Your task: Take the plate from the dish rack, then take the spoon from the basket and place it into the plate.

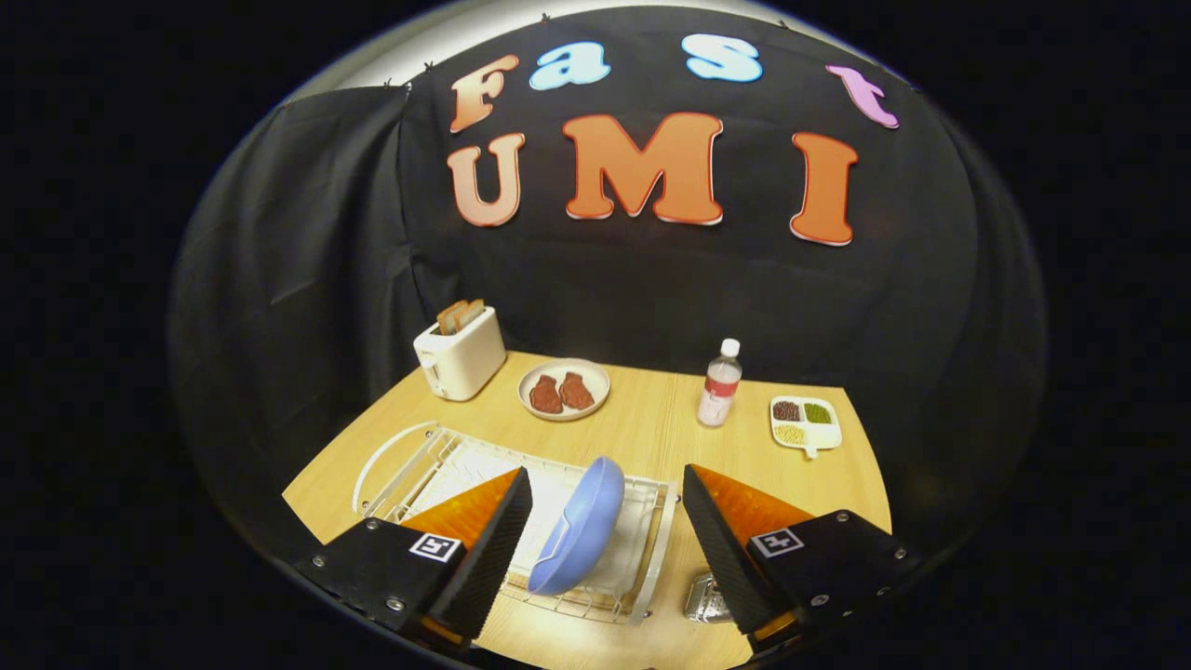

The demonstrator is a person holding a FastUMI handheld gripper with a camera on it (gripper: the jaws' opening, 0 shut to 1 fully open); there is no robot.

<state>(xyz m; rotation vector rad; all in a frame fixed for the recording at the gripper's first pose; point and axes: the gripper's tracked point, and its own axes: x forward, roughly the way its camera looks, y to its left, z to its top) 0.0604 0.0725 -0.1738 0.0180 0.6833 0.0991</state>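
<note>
Gripper view, and the gripper point(607, 521) hangs over the near end of the wooden table point(651, 437), fingers spread wide with nothing pressed between them. Each finger carries a small square black-and-white marker tag, a pattern rather than readable text. Right in the gap sits the blue plate point(582, 530), standing on edge, tilted, in the white wire dish rack point(437, 465), touching neither finger. The rack runs off behind the left finger. Just inside the right finger, low on the table, a silvery mesh thing point(704, 600) peeks out, mostly hidden; cannot tell whether it is the basket. Beyond: a white toaster point(461, 358) with two slices up, a plate of two reddish-brown pieces point(563, 389), a bottle point(720, 383) whose label is too small to read, and a divided dish point(806, 422) of beans.
</note>
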